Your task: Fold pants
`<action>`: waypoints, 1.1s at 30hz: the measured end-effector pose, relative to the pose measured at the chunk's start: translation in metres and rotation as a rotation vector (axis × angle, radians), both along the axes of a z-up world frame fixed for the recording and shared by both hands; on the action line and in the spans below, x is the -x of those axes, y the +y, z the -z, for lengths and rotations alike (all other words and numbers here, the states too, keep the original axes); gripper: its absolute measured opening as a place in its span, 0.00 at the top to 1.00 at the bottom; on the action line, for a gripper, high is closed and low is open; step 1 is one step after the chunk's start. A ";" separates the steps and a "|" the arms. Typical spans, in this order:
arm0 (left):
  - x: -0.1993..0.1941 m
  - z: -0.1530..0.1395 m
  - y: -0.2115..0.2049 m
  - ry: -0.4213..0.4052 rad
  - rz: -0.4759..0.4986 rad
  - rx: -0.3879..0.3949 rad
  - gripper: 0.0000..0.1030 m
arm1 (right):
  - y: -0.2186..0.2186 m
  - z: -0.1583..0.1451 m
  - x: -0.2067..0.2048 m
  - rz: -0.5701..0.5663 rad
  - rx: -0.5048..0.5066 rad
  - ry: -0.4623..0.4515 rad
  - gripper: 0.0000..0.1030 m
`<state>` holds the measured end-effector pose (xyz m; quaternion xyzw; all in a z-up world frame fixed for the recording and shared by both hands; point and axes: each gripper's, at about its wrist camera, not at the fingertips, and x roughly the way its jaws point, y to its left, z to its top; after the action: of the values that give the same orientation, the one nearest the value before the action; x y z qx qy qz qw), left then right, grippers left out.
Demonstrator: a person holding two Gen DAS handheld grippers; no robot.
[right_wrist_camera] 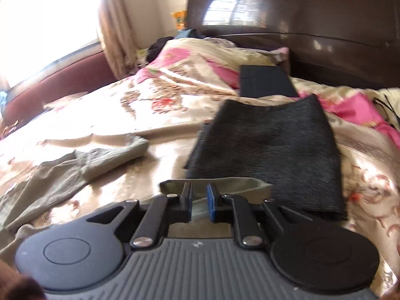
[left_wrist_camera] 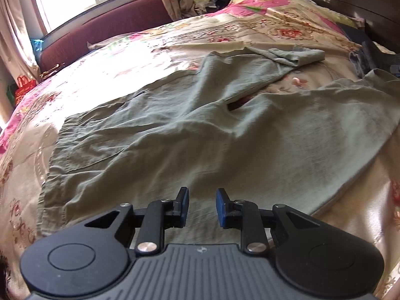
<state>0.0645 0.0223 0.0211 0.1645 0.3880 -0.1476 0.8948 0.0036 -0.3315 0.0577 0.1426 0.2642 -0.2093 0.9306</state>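
Olive green pants (left_wrist_camera: 200, 130) lie spread on the floral bedspread (left_wrist_camera: 225, 30), waistband at the near left and both legs running away to the right. The far leg's end (left_wrist_camera: 297, 56) is folded back on itself. My left gripper (left_wrist_camera: 202, 200) hovers open just above the seat of the pants, with nothing between its blue pads. In the right wrist view, my right gripper (right_wrist_camera: 198, 192) is shut on the hem of the near leg (right_wrist_camera: 225, 186), which is lifted off the bed with the cloth bunched between the pads. The far leg (right_wrist_camera: 75, 167) lies to the left.
A folded black ribbed garment (right_wrist_camera: 270, 155) lies just beyond the right gripper, with a dark flat folded item (right_wrist_camera: 265, 81) behind it. The dark wooden headboard (right_wrist_camera: 300, 25) rises at the back right. A maroon padded bench (left_wrist_camera: 112, 25) and bright window run along the far side.
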 end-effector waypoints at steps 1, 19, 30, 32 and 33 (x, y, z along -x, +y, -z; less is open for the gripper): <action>-0.002 0.002 0.007 0.007 -0.012 -0.007 0.58 | 0.013 -0.001 -0.012 -0.048 0.027 0.004 0.78; -0.149 -0.016 0.132 -0.122 -0.094 -0.097 0.47 | 0.225 0.025 -0.228 -0.732 0.096 0.240 0.64; -0.271 0.008 0.149 -0.015 -0.040 -0.094 0.45 | 0.239 0.025 -0.318 -0.948 0.252 0.324 0.53; -0.272 0.012 0.146 -0.006 -0.017 -0.109 0.42 | 0.239 0.025 -0.334 -0.979 0.254 0.338 0.53; -0.271 0.015 0.145 -0.004 -0.005 -0.123 0.41 | 0.241 0.027 -0.340 -1.002 0.249 0.355 0.53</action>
<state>0.3354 0.1678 0.0057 0.2185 0.3950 -0.1207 0.8841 0.3441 -0.0905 0.0311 -0.1495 0.4263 0.2092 0.8673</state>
